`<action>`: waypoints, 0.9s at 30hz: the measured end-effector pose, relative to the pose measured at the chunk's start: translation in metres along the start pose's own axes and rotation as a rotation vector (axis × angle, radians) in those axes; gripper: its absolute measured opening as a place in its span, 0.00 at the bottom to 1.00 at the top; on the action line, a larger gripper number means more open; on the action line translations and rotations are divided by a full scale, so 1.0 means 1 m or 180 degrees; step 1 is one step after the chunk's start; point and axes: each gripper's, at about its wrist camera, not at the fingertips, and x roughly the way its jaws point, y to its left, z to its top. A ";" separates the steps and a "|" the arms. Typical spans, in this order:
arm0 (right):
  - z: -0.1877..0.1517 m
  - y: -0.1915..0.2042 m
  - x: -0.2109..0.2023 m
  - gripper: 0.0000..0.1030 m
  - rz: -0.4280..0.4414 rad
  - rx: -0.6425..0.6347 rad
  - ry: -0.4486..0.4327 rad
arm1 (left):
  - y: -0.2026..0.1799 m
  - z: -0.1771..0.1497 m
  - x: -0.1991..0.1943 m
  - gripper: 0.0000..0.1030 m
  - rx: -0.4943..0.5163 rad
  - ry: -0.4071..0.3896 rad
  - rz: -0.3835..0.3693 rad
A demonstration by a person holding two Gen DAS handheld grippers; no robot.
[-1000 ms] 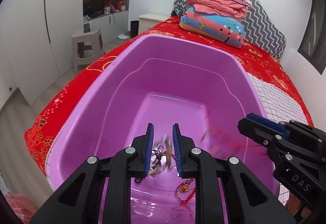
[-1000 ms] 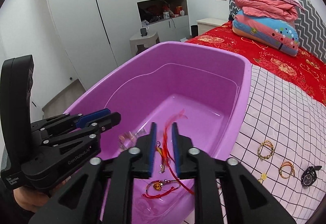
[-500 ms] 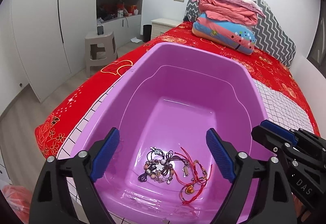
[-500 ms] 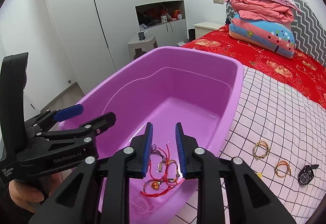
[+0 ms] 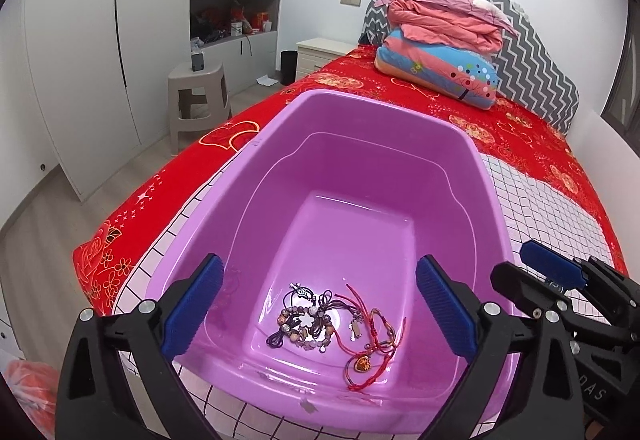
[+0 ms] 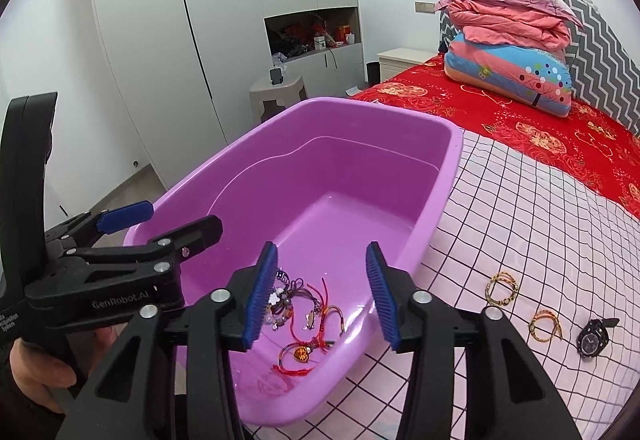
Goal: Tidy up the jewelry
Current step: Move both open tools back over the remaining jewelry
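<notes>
A purple plastic tub (image 5: 460, 144) (image 6: 448, 176) sits on the checked cloth on the bed. On its floor lie a dark beaded bracelet bundle (image 5: 306, 322) (image 6: 282, 300) and red cord bracelets with a heart charm (image 5: 368, 344) (image 6: 308, 340). My left gripper (image 5: 320, 310) is open and empty above the tub's near end. My right gripper (image 6: 322, 292) is open and empty above the tub's near right edge. On the cloth to the right lie two gold bracelets (image 6: 501, 288) (image 6: 546, 325) and a black watch (image 6: 594, 336).
The red bedspread (image 5: 520, 136) carries folded quilts (image 5: 444, 48) by the zigzag headboard. A grey stool (image 5: 196, 96), white wardrobes and a nightstand stand left of the bed. The right gripper shows in the left wrist view (image 5: 568, 304), the left gripper in the right wrist view (image 6: 120, 240).
Both grippers have opened and pulled back from the tub. The beaded bundle and the red cord bracelets they held now lie on the tub floor.
</notes>
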 end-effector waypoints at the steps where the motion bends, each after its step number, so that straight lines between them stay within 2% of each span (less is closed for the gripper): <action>1: -0.001 -0.001 -0.002 0.45 -0.0003 0.0007 -0.0002 | -0.001 -0.001 -0.002 0.92 -0.0002 0.0004 0.0010; 6: -0.012 -0.008 -0.015 0.51 -0.0006 0.0082 -0.0005 | -0.005 -0.005 -0.009 0.93 -0.0011 0.0033 0.0026; 12: -0.024 -0.017 -0.031 0.53 -0.0007 0.0187 0.0003 | -0.019 -0.015 -0.021 0.93 0.0050 0.0058 0.0020; 27: -0.071 -0.047 -0.082 0.54 -0.0150 0.0406 -0.0121 | -0.064 -0.047 -0.050 0.94 0.0130 0.0077 -0.0157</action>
